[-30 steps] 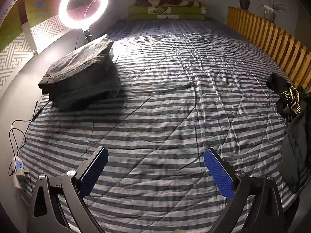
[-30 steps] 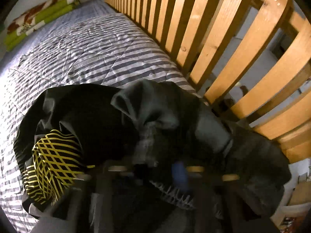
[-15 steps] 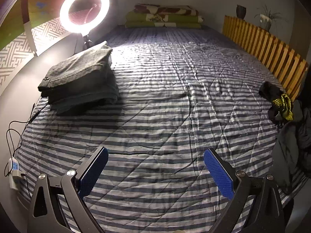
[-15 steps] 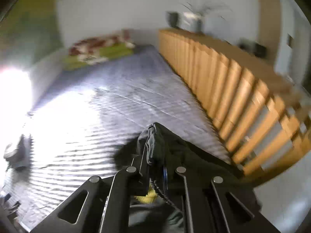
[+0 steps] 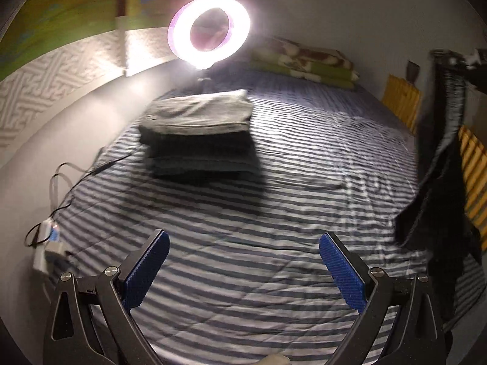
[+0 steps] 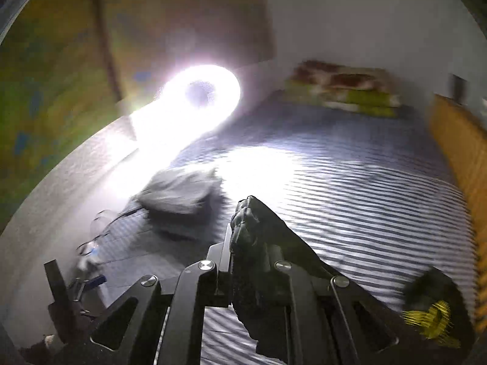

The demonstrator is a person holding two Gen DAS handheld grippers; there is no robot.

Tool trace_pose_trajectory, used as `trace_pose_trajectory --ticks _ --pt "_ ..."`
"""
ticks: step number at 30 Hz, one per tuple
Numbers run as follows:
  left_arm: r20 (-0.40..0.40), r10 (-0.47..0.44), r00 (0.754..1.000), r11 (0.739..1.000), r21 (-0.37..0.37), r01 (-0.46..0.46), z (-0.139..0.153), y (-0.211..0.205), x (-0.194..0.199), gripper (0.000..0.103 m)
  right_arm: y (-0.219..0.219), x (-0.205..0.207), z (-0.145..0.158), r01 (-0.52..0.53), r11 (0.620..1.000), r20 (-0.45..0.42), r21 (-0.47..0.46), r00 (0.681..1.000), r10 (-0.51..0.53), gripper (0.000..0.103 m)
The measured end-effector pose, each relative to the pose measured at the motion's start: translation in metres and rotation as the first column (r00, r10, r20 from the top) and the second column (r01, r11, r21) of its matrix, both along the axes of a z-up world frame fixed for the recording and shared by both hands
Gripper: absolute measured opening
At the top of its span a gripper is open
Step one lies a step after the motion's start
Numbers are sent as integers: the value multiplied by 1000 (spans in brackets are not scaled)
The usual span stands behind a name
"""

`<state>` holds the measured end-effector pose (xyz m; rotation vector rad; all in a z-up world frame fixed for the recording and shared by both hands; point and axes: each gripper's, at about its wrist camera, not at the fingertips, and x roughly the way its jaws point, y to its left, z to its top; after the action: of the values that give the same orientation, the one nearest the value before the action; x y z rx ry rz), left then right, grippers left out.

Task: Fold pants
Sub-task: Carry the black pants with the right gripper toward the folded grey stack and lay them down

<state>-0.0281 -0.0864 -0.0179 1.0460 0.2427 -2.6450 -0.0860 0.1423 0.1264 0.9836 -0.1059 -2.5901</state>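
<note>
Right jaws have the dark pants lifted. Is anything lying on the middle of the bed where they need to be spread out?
Nothing visible does. The striped sheet is bare in the middle. The folded stack sits off toward the wall and ring light, the pants hanging from the right gripper.

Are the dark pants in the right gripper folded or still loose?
Loose, not folded: the dark pants bunch between the shut right gripper jaws and hang off it as a long drape above the striped bed.

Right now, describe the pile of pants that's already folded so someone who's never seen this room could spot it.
Start at the striped bed cover, then find the glowing ring light at its edge. The folded stack sits on the cover just in front of that light: grey, squared-off and layered, unlike the dark pants dangling loose from the right gripper.
</note>
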Motion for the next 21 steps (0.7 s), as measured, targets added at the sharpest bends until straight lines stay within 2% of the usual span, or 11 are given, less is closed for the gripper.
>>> trace_pose_trajectory --ticks 5,7,9,10,11,13,17,19,21 --pt "-5 65 998 998 28 -65 -1 -42 23 101 -110 -29 -20 -164 986 75 -28 983 166 10" --pt "-3 65 998 997 46 -65 -5 -52 27 101 -142 -43 -35 -233 972 158 -22 960 233 16" --pt "21 37 999 997 67 -38 -15 -55 24 101 -163 -51 -52 -235 972 227 14 947 226 20" --pt "30 30 999 997 72 -32 -19 -55 22 101 -166 -53 -56 -228 973 227 23 949 217 21" --pt "40 23 999 997 77 -26 -25 -52 19 101 -163 -52 -60 -226 974 228 26 950 215 22" --pt "73 -10 997 994 110 2 -42 -47 6 101 -146 -49 -60 -194 981 226 14 956 186 32" --pt "131 -113 985 977 197 85 -78 -31 -25 101 -81 -29 -59 -72 997 207 9 976 69 37" --pt "165 -150 975 967 228 110 -99 -23 -41 101 -37 -6 -64 21 999 197 36 980 -27 45" --pt "190 -178 965 956 267 124 -117 -15 -54 101 19 27 -86 145 987 205 76 966 -158 49"
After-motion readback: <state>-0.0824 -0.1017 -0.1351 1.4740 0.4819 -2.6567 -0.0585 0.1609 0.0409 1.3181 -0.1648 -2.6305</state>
